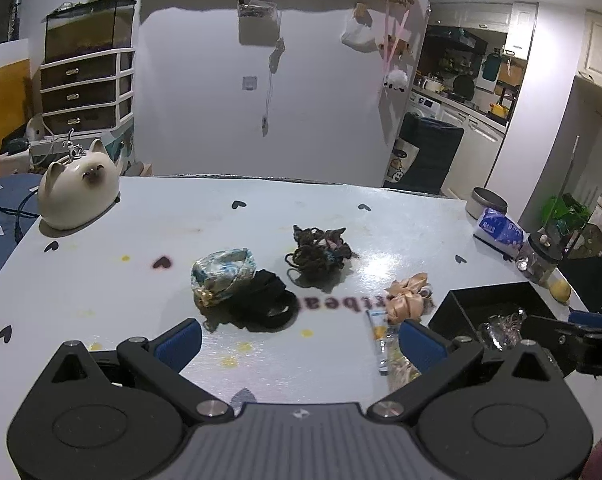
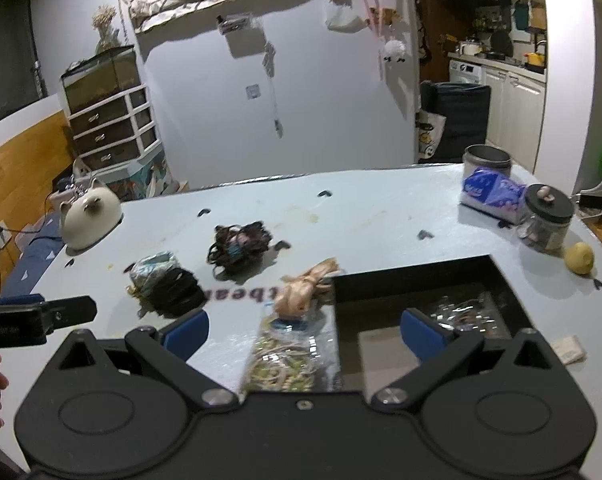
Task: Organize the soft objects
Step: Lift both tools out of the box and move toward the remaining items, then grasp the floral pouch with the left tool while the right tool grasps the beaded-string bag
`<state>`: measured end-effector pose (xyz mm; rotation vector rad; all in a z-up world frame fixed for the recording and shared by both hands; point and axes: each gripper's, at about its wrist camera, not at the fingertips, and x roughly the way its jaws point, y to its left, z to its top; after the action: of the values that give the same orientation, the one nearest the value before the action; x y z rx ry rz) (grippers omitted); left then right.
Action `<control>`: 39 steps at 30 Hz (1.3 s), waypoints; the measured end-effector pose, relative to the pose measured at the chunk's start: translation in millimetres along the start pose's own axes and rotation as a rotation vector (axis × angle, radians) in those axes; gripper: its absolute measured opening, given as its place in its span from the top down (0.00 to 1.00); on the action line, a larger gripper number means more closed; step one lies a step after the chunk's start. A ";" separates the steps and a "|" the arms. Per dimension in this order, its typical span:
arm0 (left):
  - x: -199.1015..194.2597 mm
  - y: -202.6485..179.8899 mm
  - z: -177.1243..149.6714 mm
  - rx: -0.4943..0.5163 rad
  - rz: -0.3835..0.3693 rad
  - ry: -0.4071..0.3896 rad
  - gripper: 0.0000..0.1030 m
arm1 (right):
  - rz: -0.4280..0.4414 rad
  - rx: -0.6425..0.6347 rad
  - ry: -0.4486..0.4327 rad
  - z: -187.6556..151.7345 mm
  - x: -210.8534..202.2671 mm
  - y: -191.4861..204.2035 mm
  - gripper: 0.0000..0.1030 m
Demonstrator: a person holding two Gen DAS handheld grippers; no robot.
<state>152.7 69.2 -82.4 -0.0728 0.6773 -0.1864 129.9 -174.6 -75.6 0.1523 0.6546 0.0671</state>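
Pale blue tabletop (image 1: 141, 240) is carrying the scattered soft items: a blue-white patterned scrunchie (image 1: 223, 276) is touching a pile of black hair ties (image 1: 267, 304), a dark tangled bundle of ties (image 1: 319, 254) is lying behind them, and a peach satin scrunchie (image 1: 407, 298) is sitting just beside the black box (image 2: 509, 284). A clear packet (image 2: 289, 356) is lying at the box's left edge. Left gripper (image 1: 301, 346) is hovering with jaws spread wide, holding nothing. Right gripper (image 2: 305, 330) is also gaping empty, straddling the packet and box edge. A cat-shaped ceramic (image 1: 79, 192) is sitting at the far left corner.
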 end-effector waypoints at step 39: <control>212.3 133.8 55.7 -0.333 -0.026 0.265 0.24 | 0.184 -0.125 0.453 -28.7 129.7 69.8 0.66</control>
<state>369.5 159.4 -186.9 -0.3809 0.9674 -0.1069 214.0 -88.1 -164.7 0.0760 1.0842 0.3260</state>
